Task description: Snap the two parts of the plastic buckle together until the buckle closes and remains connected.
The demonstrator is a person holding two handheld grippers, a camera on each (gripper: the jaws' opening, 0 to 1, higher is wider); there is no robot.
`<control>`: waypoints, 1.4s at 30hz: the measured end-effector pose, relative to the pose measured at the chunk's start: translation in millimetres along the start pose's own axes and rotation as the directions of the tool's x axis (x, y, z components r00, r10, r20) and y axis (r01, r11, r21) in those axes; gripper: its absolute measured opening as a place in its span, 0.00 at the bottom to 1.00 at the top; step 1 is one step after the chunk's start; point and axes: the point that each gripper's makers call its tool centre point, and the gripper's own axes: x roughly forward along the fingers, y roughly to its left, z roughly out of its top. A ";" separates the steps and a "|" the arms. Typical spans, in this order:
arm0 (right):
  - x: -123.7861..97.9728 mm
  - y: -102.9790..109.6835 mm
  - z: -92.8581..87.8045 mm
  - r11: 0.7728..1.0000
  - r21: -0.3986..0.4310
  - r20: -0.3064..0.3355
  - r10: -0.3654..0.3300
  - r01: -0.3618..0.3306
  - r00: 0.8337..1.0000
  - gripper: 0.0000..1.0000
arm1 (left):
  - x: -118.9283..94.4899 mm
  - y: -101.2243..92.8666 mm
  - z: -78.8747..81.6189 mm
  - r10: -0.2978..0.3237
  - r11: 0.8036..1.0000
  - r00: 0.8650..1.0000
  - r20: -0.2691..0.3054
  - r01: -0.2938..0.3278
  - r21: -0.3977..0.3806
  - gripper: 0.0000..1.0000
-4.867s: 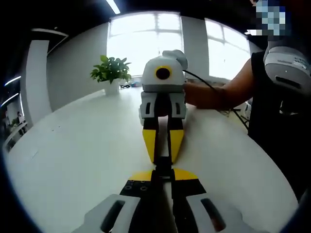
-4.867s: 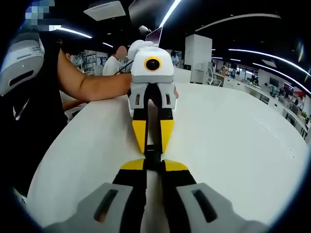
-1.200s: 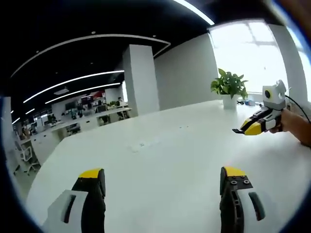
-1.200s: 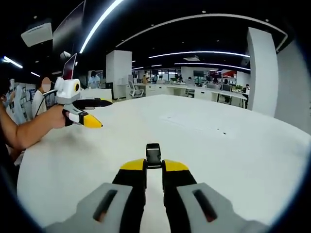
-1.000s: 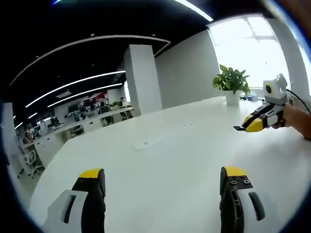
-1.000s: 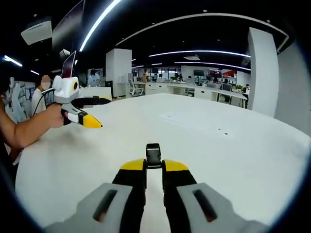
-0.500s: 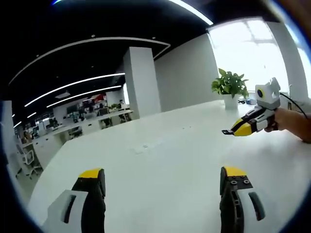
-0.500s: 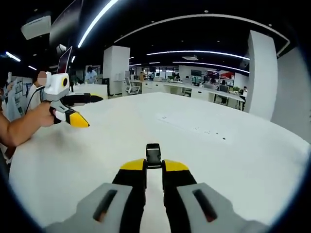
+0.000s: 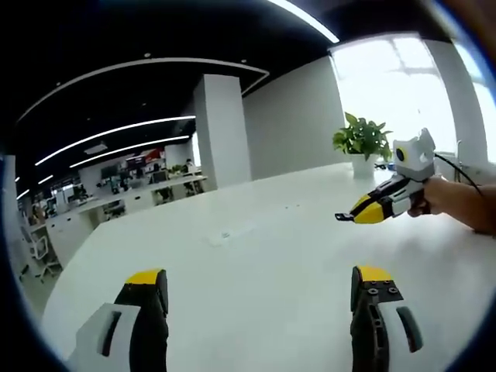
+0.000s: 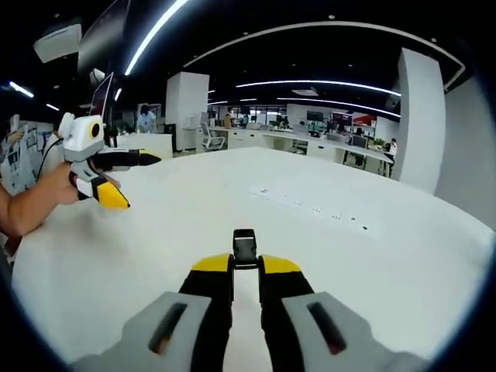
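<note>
In the left gripper view, the left gripper (image 9: 256,310) was seen with its two yellow-tipped black jaws spread wide apart, nothing being held between them. The broad white table top (image 9: 256,248) lay ahead of and between these jaws. Beyond the right-hand jaw and well apart from it, the right gripper (image 9: 346,217) was seen, held by a person's hand (image 9: 434,198), and a small dark piece projected from its closed tips. Farther off past that gripper, a green leafy plant in a white pot (image 9: 361,139) stood on the table before a bright window.

In the right gripper view, the right gripper (image 10: 245,267) was shown with its jaws pressed close together upon the small black plastic buckle (image 10: 245,246), which stuck out forward from between the yellow tips, above the table. Whether both halves of the buckle were joined could not be told. Far to the left of these jaws, the left gripper (image 10: 128,178) was seen with its jaws parted, held over the table edge.
</note>
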 end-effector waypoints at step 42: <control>49.3 -18.2 -2.0 1.000 -0.008 -0.040 -0.001 0.001 0.999 0.11 | 2.7 -4.3 -7.2 -0.022 1.000 0.999 -0.024 0.023 0.011 0.99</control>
